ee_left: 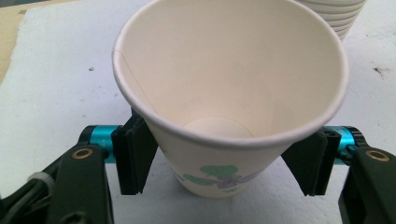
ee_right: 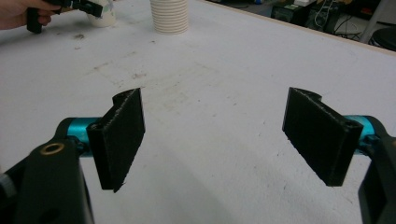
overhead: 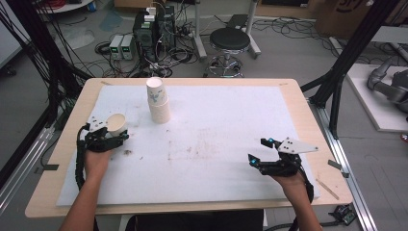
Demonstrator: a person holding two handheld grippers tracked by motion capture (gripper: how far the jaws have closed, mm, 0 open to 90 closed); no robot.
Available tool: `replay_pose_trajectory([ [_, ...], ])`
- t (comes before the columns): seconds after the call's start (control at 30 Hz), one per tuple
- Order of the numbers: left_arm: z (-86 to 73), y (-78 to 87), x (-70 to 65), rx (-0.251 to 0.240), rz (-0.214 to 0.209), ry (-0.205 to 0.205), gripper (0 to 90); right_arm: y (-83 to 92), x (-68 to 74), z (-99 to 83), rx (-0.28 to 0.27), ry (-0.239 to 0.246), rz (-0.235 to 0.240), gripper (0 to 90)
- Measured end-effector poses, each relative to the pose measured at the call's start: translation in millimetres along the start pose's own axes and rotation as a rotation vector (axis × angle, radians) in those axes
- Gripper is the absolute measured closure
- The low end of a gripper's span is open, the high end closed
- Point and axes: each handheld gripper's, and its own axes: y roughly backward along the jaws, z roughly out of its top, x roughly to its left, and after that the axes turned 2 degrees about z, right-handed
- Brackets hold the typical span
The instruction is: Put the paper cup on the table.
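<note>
- Left gripper view first: the left gripper [ee_left: 223, 161] has its jaws clamped on a single paper cup [ee_left: 229, 93], one pad on each side of the cup wall below the rim. The mouth is tipped toward the camera.
- High view puts that cup at the left edge of the white mat [overhead: 216, 159], just off the surface as far as I can tell.
- The right gripper [overhead: 263, 150] sits low at the right side with its jaws spread wide and nothing between them, basically idle.
- Farther back: the cup stack [overhead: 158, 101] stands upright near the far edge.
- My guess: this is the carry step, one cup held apart from the stack. The next move needs a gentle grip so the thin wall doesn't crumple.
</note>
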Motion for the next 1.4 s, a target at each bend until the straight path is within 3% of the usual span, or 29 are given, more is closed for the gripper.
replay_pose_trajectory([
  [0.2,-0.5,1.3,-1.4,-0.012,-0.002,-0.017,28.8,-0.6,0.4,0.1,0.001,0.001,0.0,21.4],
  [0.23,-1.0,2.7,-0.6,-0.019,-0.003,-0.013,22.8,-0.7,0.0,0.2,0.0,0.001,0.002,21.4],
  [0.27,-2.6,5.9,0.9,-0.03,-0.018,0.017,20.3,-0.7,-0.1,0.1,0.0,0.0,0.001,21.4],
  [0.4,-5.9,12.9,3.5,-0.038,-0.035,0.025,17.9,-0.7,0.4,0.1,0.005,0.0,0.002,21.4],
  [0.53,-9.4,24.3,7.1,-0.058,-0.021,0.07,17.9,-0.6,0.8,0.9,0.0,0.004,0.002,21.4],
  [0.63,-11.7,35.6,11.3,-0.094,-0.033,0.108,17.9,-0.1,1.1,1.0,0.0,0.0,0.001,21.4],
  [0.83,-15.8,62.4,12.2,-0.21,-0.101,0.126,17.9,4.1,-3.9,-2.3,0.003,-0.006,-0.037,21.3],
  [0.87,-15.3,67.0,11.7,-0.235,-0.104,0.126,17.9,5.0,-4.5,-2.9,0.009,-0.014,-0.04,21.3],
  [0.9,-14.0,74.8,11.2,-0.286,-0.137,0.117,17.9,5.5,-5.5,-3.6,0.008,-0.013,-0.047,21.3],
  [1.0,-11.2,80.0,8.8,-0.313,-0.147,0.091,17.8,6.6,-6.8,-4.5,0.01,-0.02,-0.052,21.2],
  [1.1,-3.1,82.9,-0.4,-0.368,-0.206,0.07,17.7,6.7,-8.8,-5.3,0.015,-0.02,-0.061,20.9],
  [1.27,6.0,79.0,-16.2,-0.375,-0.244,0.028,17.7,6.2,-9.0,-5.6,0.017,-0.017,-0.064,20.9],
  [1.4,9.5,76.6,-24.0,-0.385,-0.267,0.02,17.7,6.3,-9.0,-5.6,0.017,-0.018,-0.066,20.9],
])
